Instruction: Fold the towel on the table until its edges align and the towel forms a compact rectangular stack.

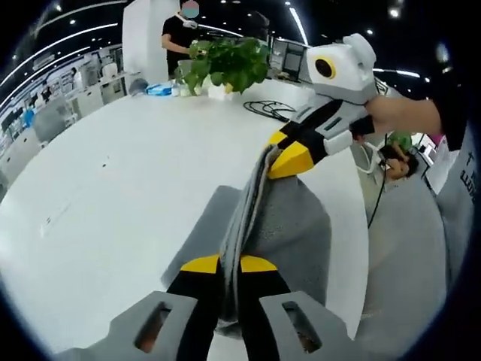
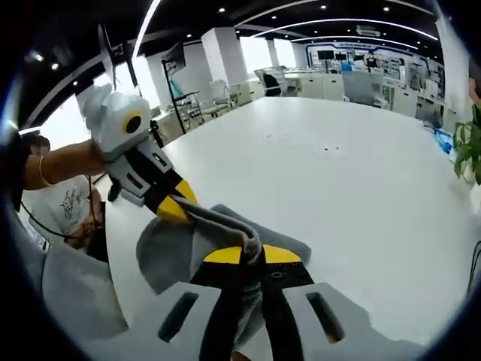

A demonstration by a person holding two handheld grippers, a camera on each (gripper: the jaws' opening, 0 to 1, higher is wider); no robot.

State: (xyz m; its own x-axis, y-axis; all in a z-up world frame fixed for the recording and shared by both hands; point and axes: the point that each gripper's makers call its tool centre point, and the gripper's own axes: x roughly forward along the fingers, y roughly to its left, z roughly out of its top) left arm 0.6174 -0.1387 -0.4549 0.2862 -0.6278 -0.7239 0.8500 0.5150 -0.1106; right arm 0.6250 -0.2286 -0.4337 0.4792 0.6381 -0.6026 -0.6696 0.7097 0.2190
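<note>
Left gripper view: the left gripper (image 1: 229,265) is seen at 6 o'clock, jaws closed tight on a bunched edge of the grey towel (image 1: 293,226). From the yellow tips the towel is drawn up towards 1 o'clock as a taut ridge, and its far end is pinched by the right gripper (image 1: 279,154), held in a hand (image 1: 398,114) at 2 o'clock. The rest of the cloth is draped down to the right of the ridge, off the edge of the white table (image 1: 128,188); a flat part is laid on the tabletop at 7 o'clock of the ridge. A potted plant (image 1: 225,64) is placed at the table's far end, 12 o'clock.

Right gripper view: the right gripper (image 2: 252,256) is clamped shut on a rolled fold of the towel (image 2: 169,252). The ridge is run towards 10 o'clock, where it is gripped by the left gripper (image 2: 180,207), jaws closed on it. Grey, soft, thickly creased cloth is hung at 8 o'clock below the ridge, over the table (image 2: 338,173) edge.
</note>
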